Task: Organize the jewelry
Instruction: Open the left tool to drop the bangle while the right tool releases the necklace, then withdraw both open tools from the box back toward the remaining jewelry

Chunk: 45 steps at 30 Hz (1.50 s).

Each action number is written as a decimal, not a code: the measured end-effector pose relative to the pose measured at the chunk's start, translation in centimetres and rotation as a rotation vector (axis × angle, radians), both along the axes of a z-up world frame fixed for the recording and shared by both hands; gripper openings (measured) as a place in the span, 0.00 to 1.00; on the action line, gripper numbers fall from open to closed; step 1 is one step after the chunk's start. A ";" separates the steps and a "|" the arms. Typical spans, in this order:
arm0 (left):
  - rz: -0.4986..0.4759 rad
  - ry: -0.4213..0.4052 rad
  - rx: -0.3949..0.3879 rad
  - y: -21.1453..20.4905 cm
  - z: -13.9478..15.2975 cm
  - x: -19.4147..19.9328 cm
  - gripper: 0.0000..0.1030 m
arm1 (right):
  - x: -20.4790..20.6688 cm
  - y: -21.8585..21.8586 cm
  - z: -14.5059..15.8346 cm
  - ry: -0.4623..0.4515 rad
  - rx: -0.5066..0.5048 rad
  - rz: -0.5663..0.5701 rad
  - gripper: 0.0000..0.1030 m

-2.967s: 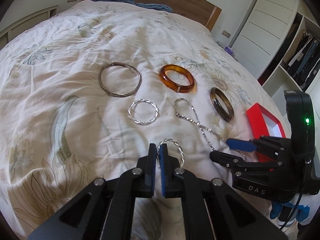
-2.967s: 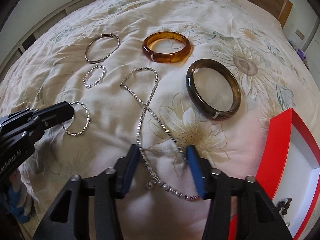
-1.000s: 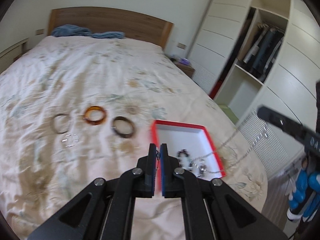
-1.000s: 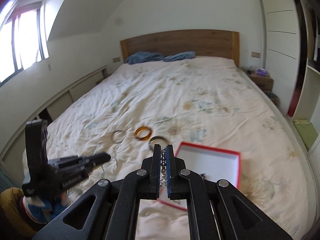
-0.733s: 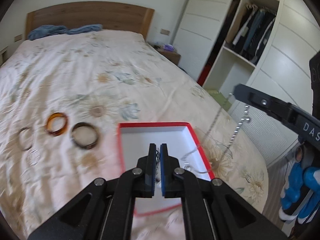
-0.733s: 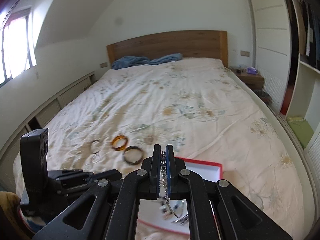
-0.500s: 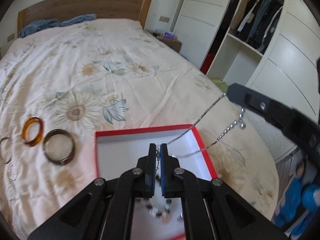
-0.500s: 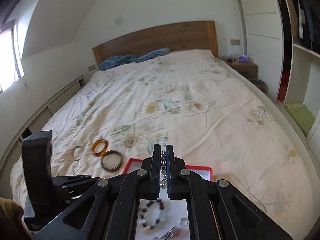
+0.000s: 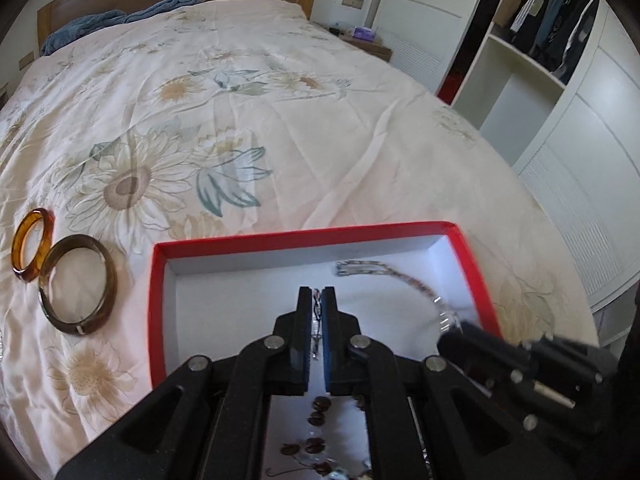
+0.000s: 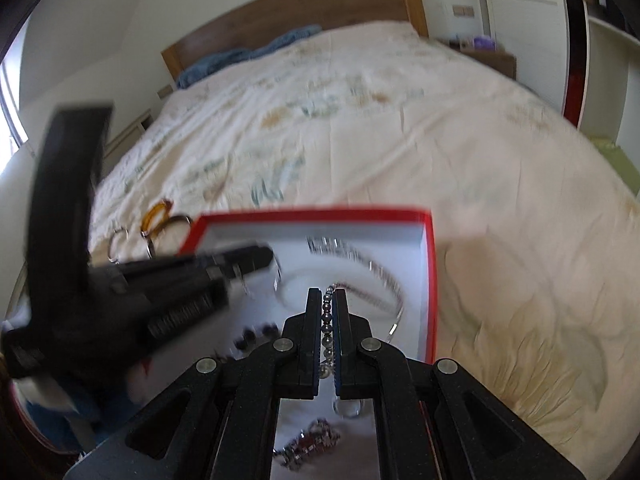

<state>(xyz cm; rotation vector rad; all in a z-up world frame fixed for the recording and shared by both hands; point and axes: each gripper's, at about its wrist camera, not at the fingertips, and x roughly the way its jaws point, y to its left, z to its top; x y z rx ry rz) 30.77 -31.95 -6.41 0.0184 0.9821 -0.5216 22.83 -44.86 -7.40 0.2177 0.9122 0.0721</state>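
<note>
A red jewelry box (image 9: 160,276) with a white inside lies on the bed; it also shows in the right wrist view (image 10: 431,272). My left gripper (image 9: 317,300) is shut on a thin twisted silver bangle (image 9: 317,320) and hangs over the box. My right gripper (image 10: 330,300) is shut on the beaded end of a silver chain necklace (image 10: 328,316); the rest of the chain (image 9: 384,272) lies curled in the box. Dark beads (image 9: 318,420) lie in the box's near part.
An amber bangle (image 9: 30,240) and a dark olive bangle (image 9: 76,284) lie on the floral bedspread left of the box. More silver rings (image 10: 118,240) lie further left. A wardrobe (image 9: 540,60) stands to the right of the bed.
Both grippers have come down close over the red box. The chain, which hung in the air between them, now lies in the box. Both stay shut.
</note>
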 end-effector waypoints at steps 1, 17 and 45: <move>0.010 0.021 0.009 0.2 -0.4 0.3 0.04 | -0.1 0.1 -0.4 0.015 -0.003 0.000 0.05; 0.070 0.122 -0.030 2.3 -1.6 0.5 0.24 | -1.9 0.2 -1.9 0.112 -0.036 -0.009 0.23; 0.141 -0.125 0.030 12.8 10.1 -16.9 0.32 | -15.1 7.3 10.3 -0.062 -0.002 -0.024 0.44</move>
